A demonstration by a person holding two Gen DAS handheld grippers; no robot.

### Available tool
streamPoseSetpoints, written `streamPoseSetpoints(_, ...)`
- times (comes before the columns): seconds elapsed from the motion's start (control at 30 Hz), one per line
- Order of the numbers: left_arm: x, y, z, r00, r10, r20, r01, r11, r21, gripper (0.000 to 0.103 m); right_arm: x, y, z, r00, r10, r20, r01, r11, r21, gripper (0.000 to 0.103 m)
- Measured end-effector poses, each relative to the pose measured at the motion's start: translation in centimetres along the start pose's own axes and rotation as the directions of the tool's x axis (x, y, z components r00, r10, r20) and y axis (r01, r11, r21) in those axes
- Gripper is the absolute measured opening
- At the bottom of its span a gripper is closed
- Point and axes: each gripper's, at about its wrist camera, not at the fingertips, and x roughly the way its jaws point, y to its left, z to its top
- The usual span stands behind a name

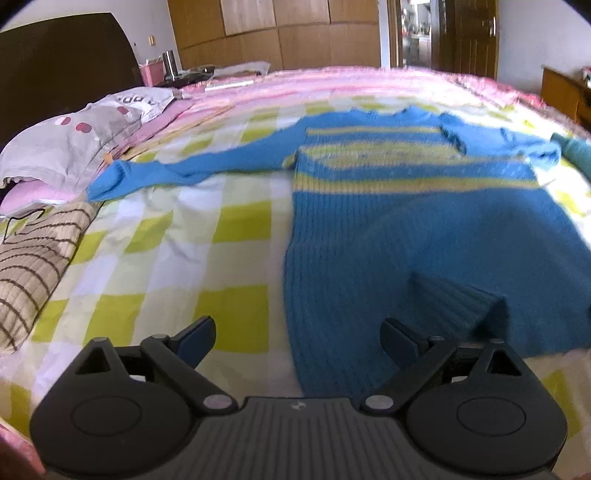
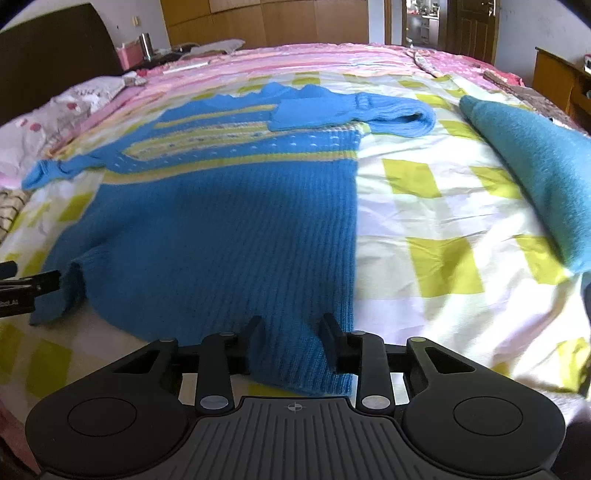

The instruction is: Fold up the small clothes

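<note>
A blue knitted sweater (image 1: 406, 229) with yellow stripes lies flat on the checked bed sheet (image 1: 177, 251), hem towards me. One sleeve (image 1: 155, 173) stretches out left; the other sleeve (image 2: 325, 110) is folded across the chest. My left gripper (image 1: 299, 343) stands wide open over the hem's left edge, and a raised fold of the hem (image 1: 461, 299) sits just beyond its right finger. My right gripper (image 2: 293, 332) straddles the hem near the sweater's (image 2: 221, 229) right corner. The knit lies flat between its fingers, and the pads do not press it.
A folded teal garment (image 2: 535, 166) lies on the bed to the right. Pillows (image 1: 62, 147) and a striped cushion (image 1: 29, 266) sit at the left by the dark headboard (image 1: 55, 62). A pink quilt (image 1: 332, 85) covers the far side. A wardrobe (image 1: 277, 33) and wooden cabinet (image 1: 561, 92) stand beyond.
</note>
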Motion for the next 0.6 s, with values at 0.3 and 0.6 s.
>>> streamPoseSetpoints(0.3,-0.4,1.7,-0.8,0.999,0.017,-0.042,-0.016,1.0,0.017,0.1,-0.3,-2.2,0.3,0.997,-0.063,-0.039,0.061,0.997,-0.053,0.03)
streamPoseSetpoints(0.6,-2.4,0.6,1.5,0.995,-0.033,0.092,0.029,0.999,0.038,0.1,-2.9,-1.3,0.9,0.999,-0.028,0.042,0.03,0.998,-0.048,0.033)
